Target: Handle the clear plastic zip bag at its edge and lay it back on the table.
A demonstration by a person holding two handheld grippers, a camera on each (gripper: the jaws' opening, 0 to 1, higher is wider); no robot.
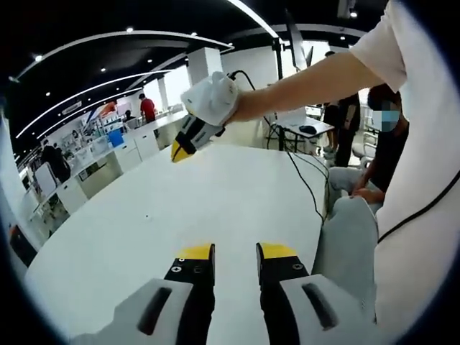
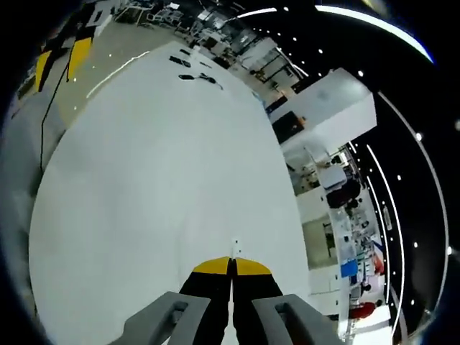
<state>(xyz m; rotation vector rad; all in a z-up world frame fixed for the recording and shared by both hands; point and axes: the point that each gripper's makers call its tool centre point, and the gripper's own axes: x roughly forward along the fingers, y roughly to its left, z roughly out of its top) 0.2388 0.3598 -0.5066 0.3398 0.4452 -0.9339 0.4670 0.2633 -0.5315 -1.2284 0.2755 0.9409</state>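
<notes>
My left gripper (image 1: 236, 251) hovers low over the white table (image 1: 215, 194) with its yellow-tipped jaws apart and nothing between them. Across the table, a white-gloved hand (image 1: 212, 97) holds my right gripper (image 1: 177, 151) in the air, its yellow tip pointing down and left. In the right gripper view, my right gripper (image 2: 231, 267) has its jaws pressed together above the bare table top (image 2: 165, 180), with nothing visible between them. The left gripper (image 2: 61, 59) appears small at the upper left of that view.
A black cable (image 1: 305, 180) runs along the table's right side. Small dark items (image 2: 190, 68) lie at the table's far end. A seated person (image 1: 381, 144) is close at the right. White counters (image 1: 136, 147) and standing people lie beyond the table.
</notes>
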